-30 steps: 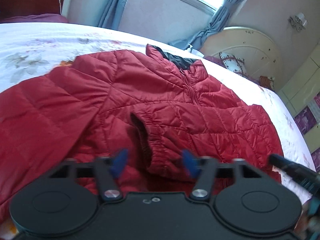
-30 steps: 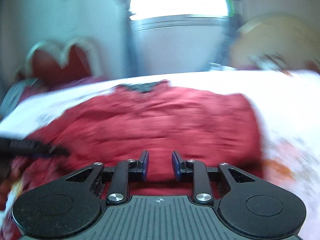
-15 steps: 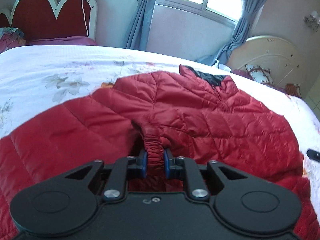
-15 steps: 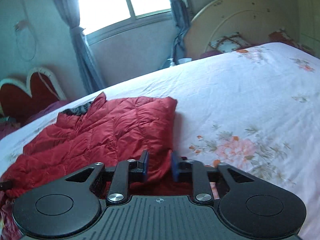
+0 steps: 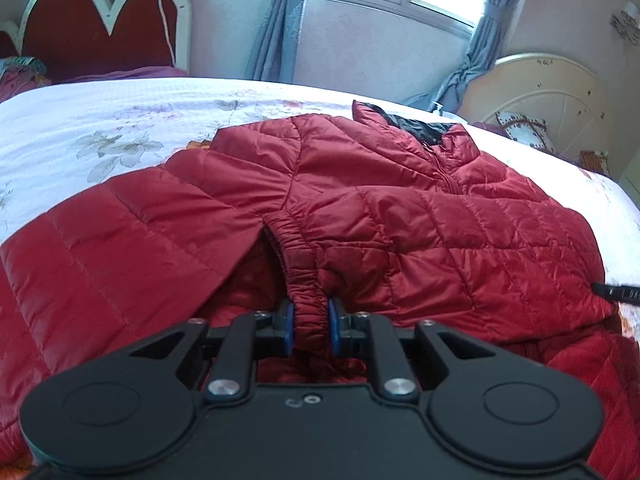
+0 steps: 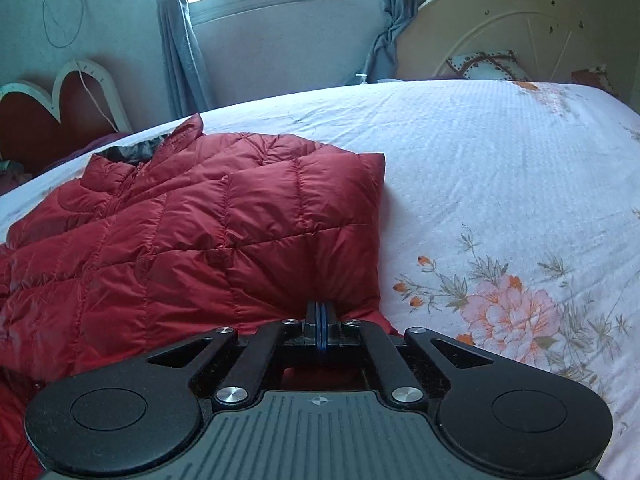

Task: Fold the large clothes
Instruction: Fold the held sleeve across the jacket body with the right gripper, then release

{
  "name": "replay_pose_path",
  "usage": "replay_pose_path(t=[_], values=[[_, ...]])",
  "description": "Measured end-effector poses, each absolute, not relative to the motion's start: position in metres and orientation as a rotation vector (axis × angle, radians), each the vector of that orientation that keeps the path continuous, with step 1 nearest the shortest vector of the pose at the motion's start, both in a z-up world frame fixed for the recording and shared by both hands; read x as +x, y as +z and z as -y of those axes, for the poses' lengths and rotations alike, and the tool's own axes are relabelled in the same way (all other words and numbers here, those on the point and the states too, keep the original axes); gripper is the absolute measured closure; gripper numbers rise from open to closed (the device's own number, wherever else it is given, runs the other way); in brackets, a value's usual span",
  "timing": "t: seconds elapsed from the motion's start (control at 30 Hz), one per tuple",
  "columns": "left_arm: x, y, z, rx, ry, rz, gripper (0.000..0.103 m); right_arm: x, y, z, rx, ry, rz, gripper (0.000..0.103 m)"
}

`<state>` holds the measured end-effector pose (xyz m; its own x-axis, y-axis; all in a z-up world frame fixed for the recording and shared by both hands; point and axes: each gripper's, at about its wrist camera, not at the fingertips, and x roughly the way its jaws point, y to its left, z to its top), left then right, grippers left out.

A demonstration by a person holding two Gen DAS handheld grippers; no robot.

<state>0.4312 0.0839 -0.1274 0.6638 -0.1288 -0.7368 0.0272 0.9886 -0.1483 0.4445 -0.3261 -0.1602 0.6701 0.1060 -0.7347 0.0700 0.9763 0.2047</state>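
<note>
Now, by part:
Left gripper (image 5: 312,326): clamped on the elastic cuff (image 5: 298,276); blue pads pressing both sides of the bunched rim; jaws lately eased a touch, cuff between them all the same.
Right gripper (image 6: 319,330): pads together at the near edge of the jacket (image 6: 192,240); jaws just closed; fabric pinched or merely touched, cannot tell, pads meeting flush with only a thin layer possible between.
Cuff: end of a sleeve (image 5: 400,236) lying across the front, opening toward the left gripper.
Jacket: red quilted puffer, spread on the bed (image 6: 500,168); collar (image 5: 404,122) far from the camera, zip closed; near right corner squared off beside bare sheet.
Bed: white cover with a flower print (image 6: 508,308), well clear of the jacket on the right.
Step, as judged: taking hold of sleeve and hem before a fold.
Doing it well: grip firm on the cuff, since slick padded cloth slips readily; check of the right hold with a small lift before any pull; both hands raised together and only just clear of the bed, to avoid dragging the body out of square; sleeve laid flat along the quilting lines, air pressed out afterward.
Risk: puffy fill springing back, fold opening again.
</note>
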Motion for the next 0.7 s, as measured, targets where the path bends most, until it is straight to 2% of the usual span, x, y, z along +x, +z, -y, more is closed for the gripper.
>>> replay_pose_path(t=[0.07, 0.1, 0.17, 0.27, 0.43, 0.53, 0.7], values=[[0.425, -0.118, -0.088, -0.107, -0.045, -0.811, 0.064, 0.436, -0.145, 0.337, 0.261, 0.003, -0.785, 0.103], [0.419, -0.111, -0.09, -0.079, -0.016, -0.775, 0.051, 0.434, -0.14, 0.342, 0.263, -0.006, -0.767, 0.103], [0.41, -0.098, -0.091, -0.033, 0.009, -0.697, 0.051, 0.434, -0.127, 0.351, 0.275, -0.008, -0.735, 0.103], [0.422, -0.092, -0.08, -0.02, -0.044, -0.662, 0.057, 0.457, -0.124, 0.356, 0.267, -0.004, -0.732, 0.103], [0.468, -0.115, -0.048, 0.035, -0.106, -0.735, 0.055, 0.509, -0.14, 0.357, 0.276, 0.023, -0.757, 0.103], [0.483, -0.14, -0.042, 0.074, -0.103, -0.787, 0.053, 0.533, -0.165, 0.36, 0.255, 0.01, -0.851, 0.103], [0.483, -0.144, -0.041, 0.091, -0.105, -0.803, 0.054, 0.527, -0.166, 0.367, 0.236, 0.023, -0.851, 0.103]])
